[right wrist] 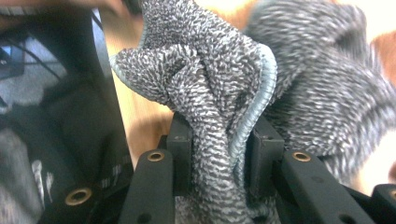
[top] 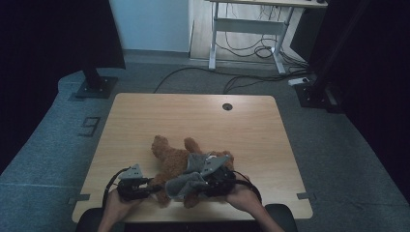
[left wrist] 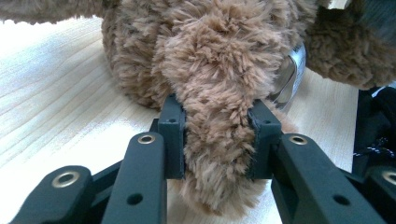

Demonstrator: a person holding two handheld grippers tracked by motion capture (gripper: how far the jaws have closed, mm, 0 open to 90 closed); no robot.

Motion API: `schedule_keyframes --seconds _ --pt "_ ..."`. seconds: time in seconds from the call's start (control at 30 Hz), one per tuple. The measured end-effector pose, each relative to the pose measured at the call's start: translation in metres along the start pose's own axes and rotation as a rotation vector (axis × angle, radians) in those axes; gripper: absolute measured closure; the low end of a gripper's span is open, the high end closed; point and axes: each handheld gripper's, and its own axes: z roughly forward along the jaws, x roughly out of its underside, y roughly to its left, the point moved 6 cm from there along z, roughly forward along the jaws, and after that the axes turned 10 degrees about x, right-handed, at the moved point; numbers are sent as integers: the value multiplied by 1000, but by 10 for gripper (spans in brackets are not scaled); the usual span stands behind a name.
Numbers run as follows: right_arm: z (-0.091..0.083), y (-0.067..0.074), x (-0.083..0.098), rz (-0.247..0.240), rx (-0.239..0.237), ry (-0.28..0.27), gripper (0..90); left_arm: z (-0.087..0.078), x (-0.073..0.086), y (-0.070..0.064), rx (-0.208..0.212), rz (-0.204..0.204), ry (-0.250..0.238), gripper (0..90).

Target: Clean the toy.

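Both hands come in low at the near table [top: 145,111] edge, the left gripper [top: 153,188] lying level and pointing right, the right gripper [top: 205,183] angled in toward it. The left gripper's jaws pinch a furry limb of the brown teddy bear [top: 171,162] — the plush fills the gap between the pads [left wrist: 172,135] — while the right gripper's jaws clamp a bunched fold of the grey knit garment [right wrist: 210,93] on the bear. The bear lies near the front edge — bare tabletop opens beyond it and to either side.

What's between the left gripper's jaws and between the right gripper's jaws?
Left gripper: a furry limb of the brown teddy bear, left gripper view. Right gripper: bunched grey knit garment, right gripper view.
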Motion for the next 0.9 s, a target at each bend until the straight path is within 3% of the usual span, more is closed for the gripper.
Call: schedule_keyframes --seconds 0.2,0.33,0.5,0.73,0.9 --pt "20 13 -42 -49 -32 -35 671 0 0 0 -1 -3 0 648" --pt "53 27 -56 -64 -66 6 670 0 0 0 0 -4 0 648" --pt "90 36 -47 -101 -47 82 674 0 0 1 -3 -6 7 648" --pt "101 43 -33 -137 -31 109 688 0 1 2 -7 -11 14 647" --pt "112 50 -15 -156 -29 167 691 1 1 2 -2 -21 10 646"
